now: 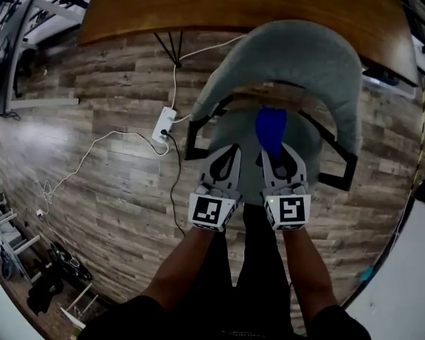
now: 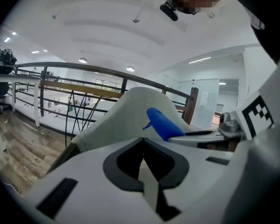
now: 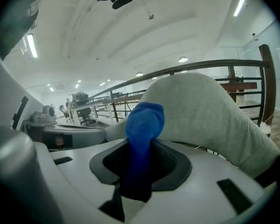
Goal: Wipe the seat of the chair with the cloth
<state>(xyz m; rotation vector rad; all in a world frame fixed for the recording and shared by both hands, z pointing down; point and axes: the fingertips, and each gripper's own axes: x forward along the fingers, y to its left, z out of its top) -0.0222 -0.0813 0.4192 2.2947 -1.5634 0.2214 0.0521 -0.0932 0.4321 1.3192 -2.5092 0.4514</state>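
While the person stands over it, chair (image 1: pixel 297 55): grey, upholstered, with a dark frame, at the upper middle of the head view; its curved backrest arches toward the top of the frame.
Seat (image 1: pixel 235 127): centre of the frame, just beyond both grippers' tips.
Cloth (image 1: pixel 270 127): blue and bunched, over the seat at the frame's centre; its free end points toward the backrest. Whether it touches the seat cannot be told.
Right gripper (image 3: pixel 140 158): jaws clamped on the cloth (image 3: pixel 144 122), which bulges out past them in front of the backrest (image 3: pixel 200 106).
Left gripper (image 2: pixel 143 155): jaws closed together with nothing between them; the cloth (image 2: pixel 163 125) shows beyond it, to the right.
Grippers together: left (image 1: pixel 227 154) and right (image 1: pixel 278 154) lie side by side, near each other, just below the frame's centre.
Table (image 1: pixel 198 6): brown wooden top across the upper edge, behind the chair.
Power strip (image 1: pixel 163 125): white, on the plank floor (image 1: pixel 92 211), left of the chair, with a white cable (image 1: pixel 92 147) trailing to the left.
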